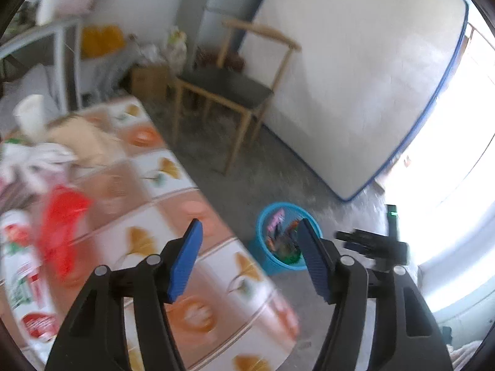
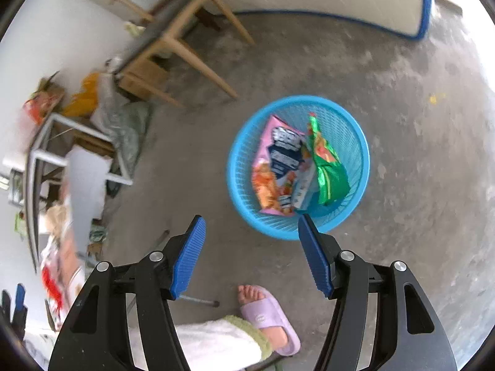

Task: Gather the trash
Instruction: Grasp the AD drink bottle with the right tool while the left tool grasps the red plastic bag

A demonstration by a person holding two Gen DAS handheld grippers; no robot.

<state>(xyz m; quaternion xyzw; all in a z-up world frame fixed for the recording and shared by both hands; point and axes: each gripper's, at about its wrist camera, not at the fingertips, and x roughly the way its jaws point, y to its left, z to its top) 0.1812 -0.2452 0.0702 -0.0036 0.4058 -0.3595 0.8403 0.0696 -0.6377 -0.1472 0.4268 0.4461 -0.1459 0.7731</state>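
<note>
My left gripper [image 1: 249,232] and right gripper [image 2: 251,228] show black arms, silver screws, ribbed blue pads; below, a lilac slipper [image 2: 269,318] and white fleece cuff [image 2: 216,343].

Plastic mesh basket [image 2: 244,191], glossy foil wrappers [image 2: 328,170], rough concrete floor [image 2: 417,170].

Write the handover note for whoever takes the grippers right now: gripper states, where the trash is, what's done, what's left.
Left gripper: open, empty, over the table edge.
Right gripper: open, empty, above the floor near the blue basket.
Done: snack wrappers are in the basket, a pink one and a green one among them.
Left: the table carries clutter, including something red and a white printed package; blur hides what counts as trash. Check, then carry it to the basket.
</note>
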